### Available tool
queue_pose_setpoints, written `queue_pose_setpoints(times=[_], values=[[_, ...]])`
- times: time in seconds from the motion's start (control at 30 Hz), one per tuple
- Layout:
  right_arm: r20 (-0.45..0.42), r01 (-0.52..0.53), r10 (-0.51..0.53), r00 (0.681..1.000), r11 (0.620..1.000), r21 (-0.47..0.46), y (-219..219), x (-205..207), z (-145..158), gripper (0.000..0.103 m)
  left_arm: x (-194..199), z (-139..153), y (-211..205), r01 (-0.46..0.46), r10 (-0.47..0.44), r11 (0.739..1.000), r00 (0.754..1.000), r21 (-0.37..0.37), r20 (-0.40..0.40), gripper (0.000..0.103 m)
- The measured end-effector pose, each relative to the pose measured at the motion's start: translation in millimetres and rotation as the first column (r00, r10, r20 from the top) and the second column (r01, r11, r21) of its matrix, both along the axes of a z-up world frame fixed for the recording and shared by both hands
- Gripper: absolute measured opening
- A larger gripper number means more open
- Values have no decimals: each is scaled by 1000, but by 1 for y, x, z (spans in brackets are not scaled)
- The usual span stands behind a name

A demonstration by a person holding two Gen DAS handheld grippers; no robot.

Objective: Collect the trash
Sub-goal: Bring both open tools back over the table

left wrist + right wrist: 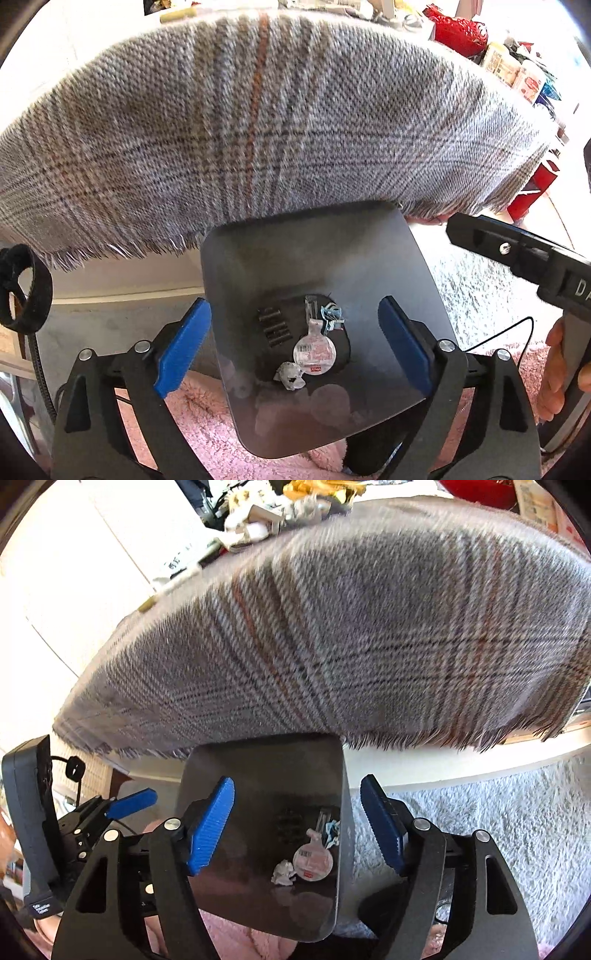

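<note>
Three scraps, a foil lid (314, 350), a paper ball (291, 374) and a wrapper (332, 315), lie in the dark bin (266, 258). Left gripper (295, 350) and right gripper (297, 830) hover above, jaws apart, empty. The plaid cloth (258, 110) looks cleared.

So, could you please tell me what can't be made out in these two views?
- Left wrist view: the print on the round foil lid in the bin is too small to read.
- Right wrist view: the bin's right wall hides some of the blue scrap.
- Both views: the plaid cloth hides the tabletop.
</note>
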State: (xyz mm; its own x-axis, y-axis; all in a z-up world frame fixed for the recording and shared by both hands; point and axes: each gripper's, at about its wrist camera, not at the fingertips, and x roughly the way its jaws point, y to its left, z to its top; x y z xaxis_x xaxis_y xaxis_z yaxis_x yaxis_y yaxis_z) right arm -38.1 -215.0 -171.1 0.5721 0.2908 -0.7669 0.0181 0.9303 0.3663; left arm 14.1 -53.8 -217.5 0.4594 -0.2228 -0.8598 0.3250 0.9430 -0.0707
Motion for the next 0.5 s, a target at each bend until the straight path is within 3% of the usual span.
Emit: queue_pose_setpoints(times=[0.33,0.5], values=[[196,66,-63,979,998,-7,-20,-6,54,74,-1,52,12,-21,21,1000,991,-6,131,88],[252,140,-138,958,990,12,-31,8,83,82,12,86,21,-40,47,999,978,-35,203,88]])
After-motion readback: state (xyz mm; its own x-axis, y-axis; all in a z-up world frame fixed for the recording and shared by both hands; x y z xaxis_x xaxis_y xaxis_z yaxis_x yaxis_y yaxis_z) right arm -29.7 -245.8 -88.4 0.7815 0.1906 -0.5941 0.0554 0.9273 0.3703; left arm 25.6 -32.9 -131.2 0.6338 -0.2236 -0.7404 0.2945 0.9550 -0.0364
